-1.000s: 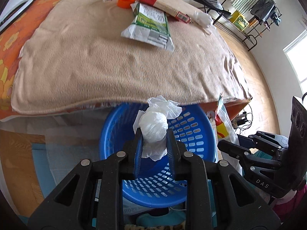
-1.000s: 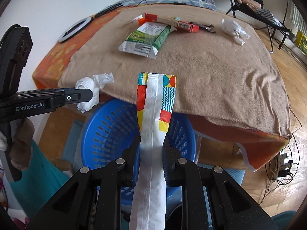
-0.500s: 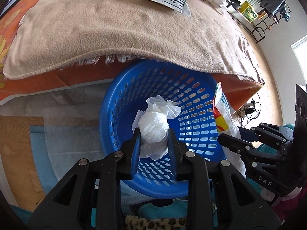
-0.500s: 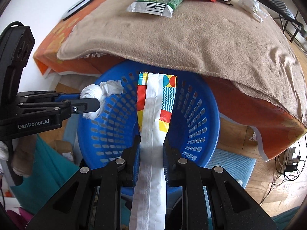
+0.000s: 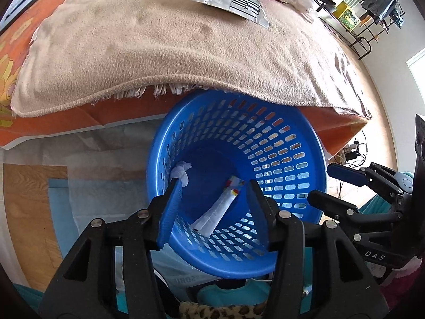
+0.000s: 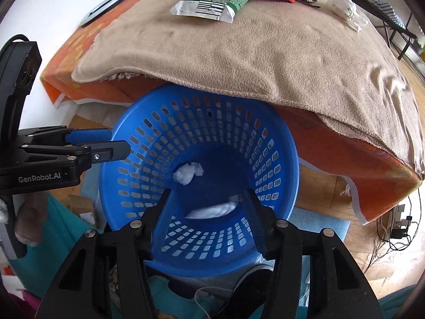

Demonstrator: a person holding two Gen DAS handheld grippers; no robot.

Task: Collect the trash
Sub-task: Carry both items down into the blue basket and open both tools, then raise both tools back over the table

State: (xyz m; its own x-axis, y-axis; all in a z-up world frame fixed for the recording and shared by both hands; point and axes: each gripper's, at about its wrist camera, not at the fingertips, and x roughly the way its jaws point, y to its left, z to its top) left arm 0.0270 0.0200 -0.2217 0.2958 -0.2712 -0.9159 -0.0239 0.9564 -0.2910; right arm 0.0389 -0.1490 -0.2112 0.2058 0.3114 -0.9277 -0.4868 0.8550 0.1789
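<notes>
Inside the blue laundry basket (image 6: 276, 159) lie the crumpled white tissue (image 6: 188, 173) and the long snack wrapper (image 5: 221, 206), both below the left gripper (image 5: 212, 194) and right gripper (image 6: 208, 199), which hover spread wide, empty, angled downward over the rim.

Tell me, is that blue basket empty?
No. The blue basket holds a white wad and a flat wrapper, under open tongs.

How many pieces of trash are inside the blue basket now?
2. A white crumpled wad lies at the left of the basket bottom, and a long wrapper leans on the near wall. Both grippers partly cover the near side, so more may be hidden.
</notes>
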